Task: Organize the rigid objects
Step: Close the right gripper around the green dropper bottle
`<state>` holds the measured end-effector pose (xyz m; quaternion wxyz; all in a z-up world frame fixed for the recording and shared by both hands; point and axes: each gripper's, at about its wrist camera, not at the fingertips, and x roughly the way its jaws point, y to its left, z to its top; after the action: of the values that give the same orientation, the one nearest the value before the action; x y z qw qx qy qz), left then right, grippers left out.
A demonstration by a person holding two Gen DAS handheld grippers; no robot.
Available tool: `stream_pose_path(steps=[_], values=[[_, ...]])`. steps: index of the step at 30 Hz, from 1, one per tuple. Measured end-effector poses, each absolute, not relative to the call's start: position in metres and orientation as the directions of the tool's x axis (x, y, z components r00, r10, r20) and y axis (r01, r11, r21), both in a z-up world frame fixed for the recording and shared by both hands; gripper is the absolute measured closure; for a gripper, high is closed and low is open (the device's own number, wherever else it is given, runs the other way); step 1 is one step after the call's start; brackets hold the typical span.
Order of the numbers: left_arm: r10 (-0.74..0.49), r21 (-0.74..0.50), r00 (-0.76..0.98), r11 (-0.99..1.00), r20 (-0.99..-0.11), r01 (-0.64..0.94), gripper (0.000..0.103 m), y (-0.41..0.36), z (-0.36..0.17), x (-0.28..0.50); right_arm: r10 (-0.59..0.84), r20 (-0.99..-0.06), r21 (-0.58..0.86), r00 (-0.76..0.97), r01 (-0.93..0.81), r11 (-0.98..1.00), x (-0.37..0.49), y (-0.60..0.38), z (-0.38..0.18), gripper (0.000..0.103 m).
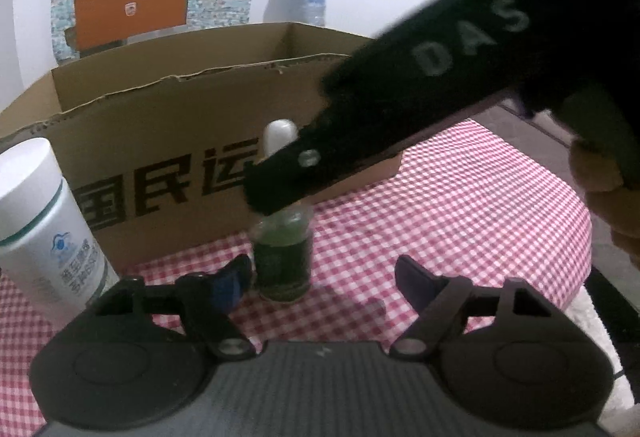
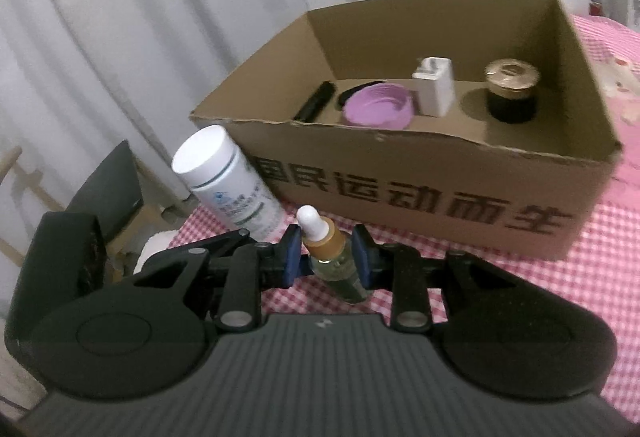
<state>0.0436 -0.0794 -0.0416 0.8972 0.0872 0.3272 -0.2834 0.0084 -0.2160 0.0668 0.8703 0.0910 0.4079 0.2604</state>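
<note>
Left wrist view: the left gripper (image 1: 320,277) hangs with jaws apart and nothing between them, just short of the dropper bottle (image 1: 285,257), which stands on the checked worktop (image 1: 460,217) close to the cardboard box (image 1: 160,157); the white canister (image 1: 44,229) stands towards the worktop's left edge. The right gripper's dark finger crosses the bottle's neck.

Right wrist view: the right gripper (image 2: 326,257) has its jaws clamped on the dropper bottle (image 2: 332,257) at the shoulder, under the amber collar. It looks like glass: light, stiff, slippery, breakable. Gripping the straight body below the collar seems safer than the soft rubber bulb.
</note>
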Motion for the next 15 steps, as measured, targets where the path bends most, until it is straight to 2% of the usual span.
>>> stream_pose_path(steps=[2, 6, 8, 15], values=[[-0.432, -0.019, 0.639, 0.837, -0.636, 0.547, 0.026, -0.078, -0.04, 0.046, 0.52, -0.659, 0.37, 0.543, -0.369, 0.853, 0.007, -0.221, 0.068, 0.075], [-0.405, -0.002, 0.649, 0.849, -0.644, 0.528, 0.037, -0.078, -0.04, 0.052, 0.534, -0.648, 0.381, 0.543, -0.375, 0.845, 0.007, -0.224, 0.068, 0.075], [-0.403, -0.001, 0.645, 0.849, -0.649, 0.529, 0.04, -0.079, -0.041, 0.055, 0.54, -0.646, 0.382, 0.539, -0.385, 0.84, 0.008, -0.222, 0.068, 0.075], [-0.391, 0.014, 0.647, 0.849, -0.655, 0.528, 0.061, -0.082, -0.044, 0.06, 0.539, -0.652, 0.364, 0.533, -0.403, 0.839, 0.012, -0.213, 0.066, 0.075]])
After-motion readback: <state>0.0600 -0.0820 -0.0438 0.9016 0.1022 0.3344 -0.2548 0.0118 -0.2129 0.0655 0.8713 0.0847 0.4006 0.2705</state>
